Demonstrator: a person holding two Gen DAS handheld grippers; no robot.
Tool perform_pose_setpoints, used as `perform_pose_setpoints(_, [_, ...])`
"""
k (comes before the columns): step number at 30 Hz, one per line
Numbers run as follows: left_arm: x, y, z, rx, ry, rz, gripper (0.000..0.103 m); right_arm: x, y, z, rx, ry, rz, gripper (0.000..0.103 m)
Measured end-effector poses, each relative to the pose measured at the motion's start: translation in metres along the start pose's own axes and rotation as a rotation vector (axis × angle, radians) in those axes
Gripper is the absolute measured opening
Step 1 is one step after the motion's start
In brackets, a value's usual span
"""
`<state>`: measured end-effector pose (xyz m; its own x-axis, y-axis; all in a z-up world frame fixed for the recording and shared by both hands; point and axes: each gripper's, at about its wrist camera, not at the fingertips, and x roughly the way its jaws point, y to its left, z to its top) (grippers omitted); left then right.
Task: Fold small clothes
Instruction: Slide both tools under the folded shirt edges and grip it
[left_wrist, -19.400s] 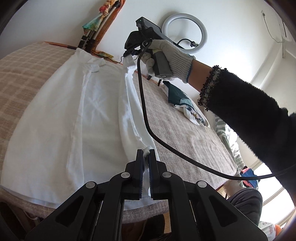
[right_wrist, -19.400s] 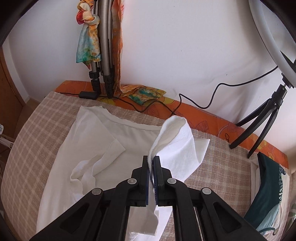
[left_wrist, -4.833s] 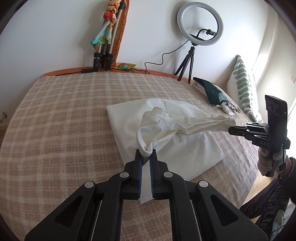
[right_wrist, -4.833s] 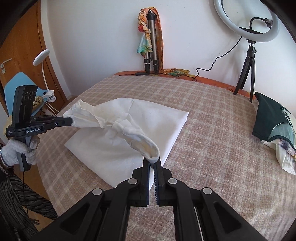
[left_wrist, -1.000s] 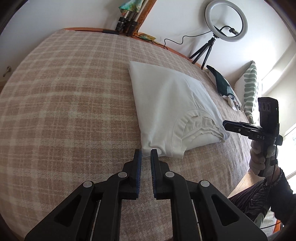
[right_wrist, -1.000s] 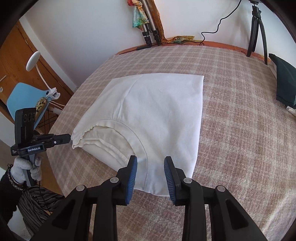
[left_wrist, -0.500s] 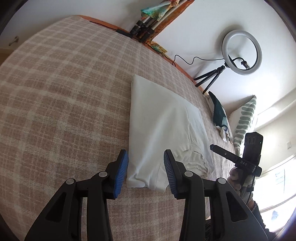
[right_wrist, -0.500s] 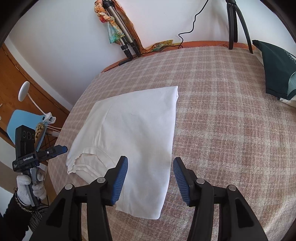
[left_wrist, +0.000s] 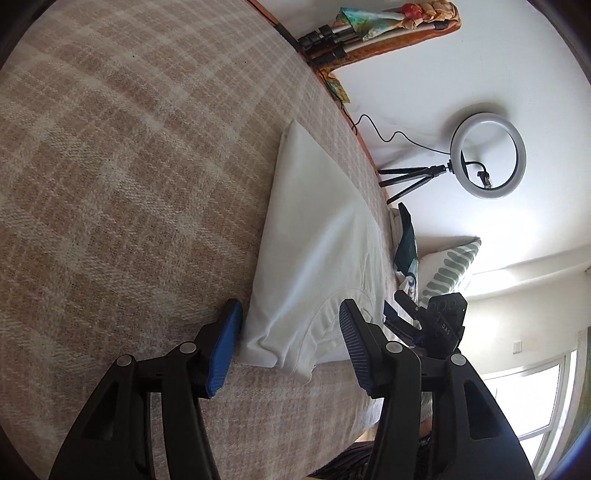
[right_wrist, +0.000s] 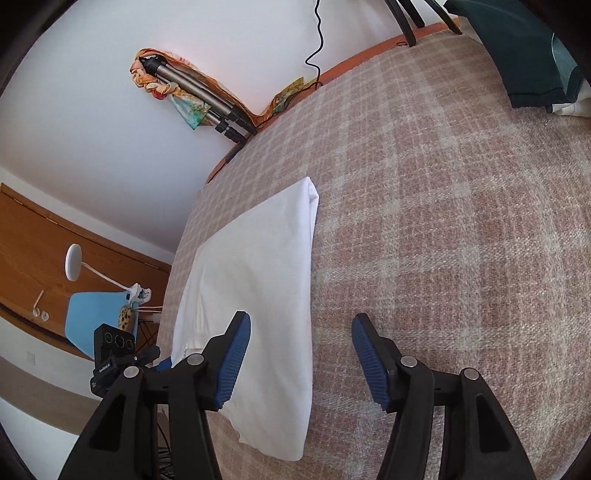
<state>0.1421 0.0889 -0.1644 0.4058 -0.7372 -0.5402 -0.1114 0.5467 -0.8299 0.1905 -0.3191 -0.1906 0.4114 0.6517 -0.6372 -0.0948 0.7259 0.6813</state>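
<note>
A white shirt, folded into a rectangle, lies flat on the plaid bed cover. Its collar end is nearest me. My left gripper hangs low over the near left corner of the shirt. Its jaws are opening, that corner lies between them, and the pads do not press on it. In the right wrist view my right gripper stands open astride the right edge of the shirt, gripping nothing. Each gripper shows in the other's view: the right gripper beyond the collar, the left gripper at the shirt's far side.
A ring light on a tripod stands by the wall. A dark green garment and a striped pillow lie at the bed's far end. Folded tripods with a colourful scarf lean on the wall. A blue chair is beside the bed.
Both grippers have let go of the shirt, which now lies folded flat. Over the last second both jaws widened, and both grippers rolled and sank closer to the shirt's near corners.
</note>
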Motion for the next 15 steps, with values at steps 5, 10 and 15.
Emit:
perform_pose_setpoints(5, [0.016,-0.011,0.006,0.021,0.011,-0.010,0.054,0.018,0.002,0.011,0.033,-0.006,0.060,0.053])
perform_pose_setpoints(10, [0.025,-0.020,0.011,0.041,0.015,0.002,0.051,0.037,0.008,0.018,0.032,0.017,0.084,0.042])
perform_pose_setpoints(15, [0.031,-0.023,0.012,0.065,0.006,0.047,0.030,0.045,0.013,0.018,0.023,0.030,0.084,0.031])
